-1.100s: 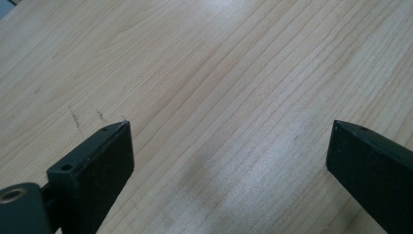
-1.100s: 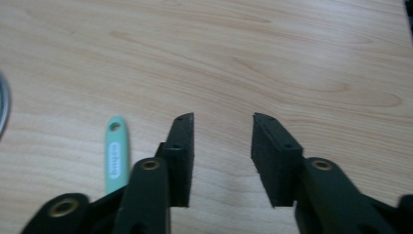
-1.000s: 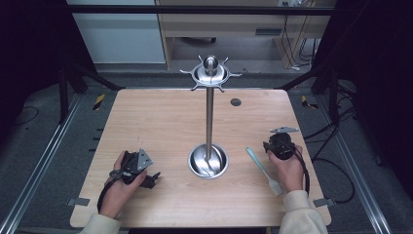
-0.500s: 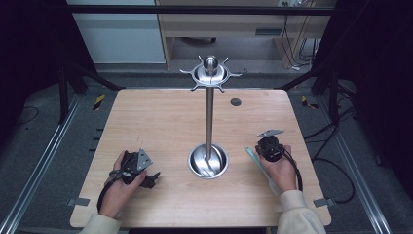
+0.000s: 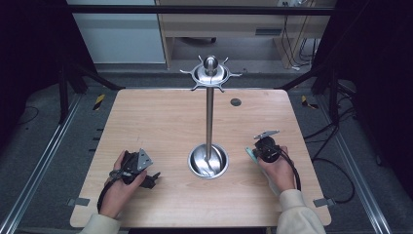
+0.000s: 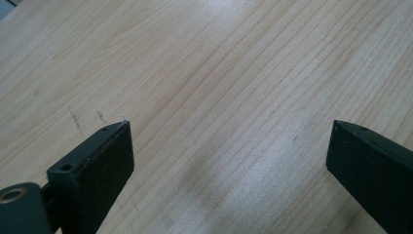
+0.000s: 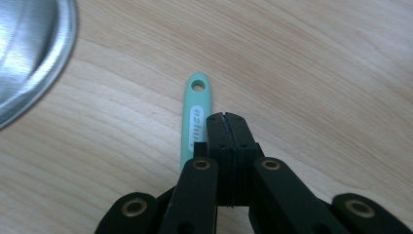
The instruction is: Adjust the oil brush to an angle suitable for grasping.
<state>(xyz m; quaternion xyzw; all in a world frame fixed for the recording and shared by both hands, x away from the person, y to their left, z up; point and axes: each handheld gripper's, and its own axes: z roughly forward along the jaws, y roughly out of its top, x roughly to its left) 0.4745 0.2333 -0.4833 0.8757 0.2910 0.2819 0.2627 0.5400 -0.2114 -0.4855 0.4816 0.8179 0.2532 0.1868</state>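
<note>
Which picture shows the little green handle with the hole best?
The right gripper view: the mint-green plastic handle lies on the wood beside the shut right claw, its hole and label plain. The high view shows a pale sliver.

Looks down from above on the whole table (image 5: 160,122). Left gripper view: close over bare wood. Right gripper view: close, sharing the stand's metal base (image 7: 29,53) (image 5: 208,162), upper left.
</note>
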